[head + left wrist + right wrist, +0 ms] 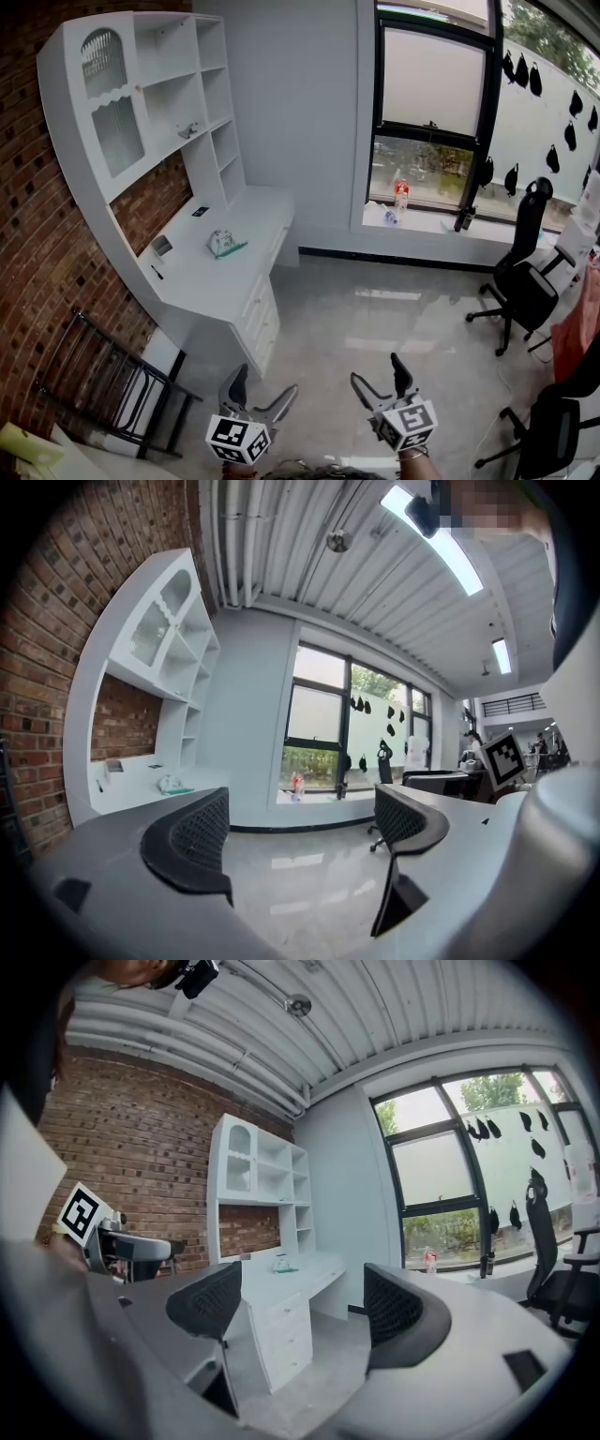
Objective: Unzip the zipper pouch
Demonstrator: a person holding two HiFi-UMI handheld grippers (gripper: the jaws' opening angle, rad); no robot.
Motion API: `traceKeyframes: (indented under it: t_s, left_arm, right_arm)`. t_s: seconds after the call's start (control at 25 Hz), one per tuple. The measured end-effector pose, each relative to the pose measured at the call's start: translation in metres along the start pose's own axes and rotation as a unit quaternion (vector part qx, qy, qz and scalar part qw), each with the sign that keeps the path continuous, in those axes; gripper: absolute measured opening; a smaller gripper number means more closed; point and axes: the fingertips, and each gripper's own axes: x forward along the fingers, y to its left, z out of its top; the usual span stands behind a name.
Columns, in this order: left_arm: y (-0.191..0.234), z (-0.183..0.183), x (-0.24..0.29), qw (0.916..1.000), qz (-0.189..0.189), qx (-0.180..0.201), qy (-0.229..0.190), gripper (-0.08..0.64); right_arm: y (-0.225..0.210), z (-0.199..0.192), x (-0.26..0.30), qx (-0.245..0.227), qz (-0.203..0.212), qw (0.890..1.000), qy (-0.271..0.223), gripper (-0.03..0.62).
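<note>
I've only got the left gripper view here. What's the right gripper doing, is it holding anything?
Observer: No. The right gripper has its jaws apart, with nothing between them.
Operator: My jaw hides the desk front. Are the drawers shut?
Observer: Yes. The right gripper view shows the drawers shut under the desk.
Operator: Anything beside the desk?
Observer: In the head view, a black folding rack leans against the brick wall, on the desk's near side.
</note>
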Motion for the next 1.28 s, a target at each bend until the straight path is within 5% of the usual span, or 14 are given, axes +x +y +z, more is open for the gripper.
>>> traceKeyframes:
  t_s: [0.48,0.64,0.84,1.28]
  left_arm:
    - [-0.032,-0.001,0.019,0.9997,-0.023,0.006,-0.011,0.569]
    - [-0.042,-0.005,0.027,0.9996,-0.025,0.003,-0.011,0.569]
    - [-0.062,0.002,0.034,0.9974,-0.034,0.050,-0.039,0.569]
    - [-0.042,-0.014,0.064,0.9969,-0.035,0.071,-0.002,0.566]
  right_arm:
    - [0.006,-0.001,0.006,-0.044,0.057,0.997,-0.003,0.572]
    - [0.002,-0.001,0.001,-0.031,0.064,0.997,-0.003,0.574]
    - [-0.014,-0.004,-0.006,-0.039,0.058,0.998,-0.005,0.572]
    - [-0.024,-0.015,0.018,-0.046,0.061,0.997,0.002,0.569]
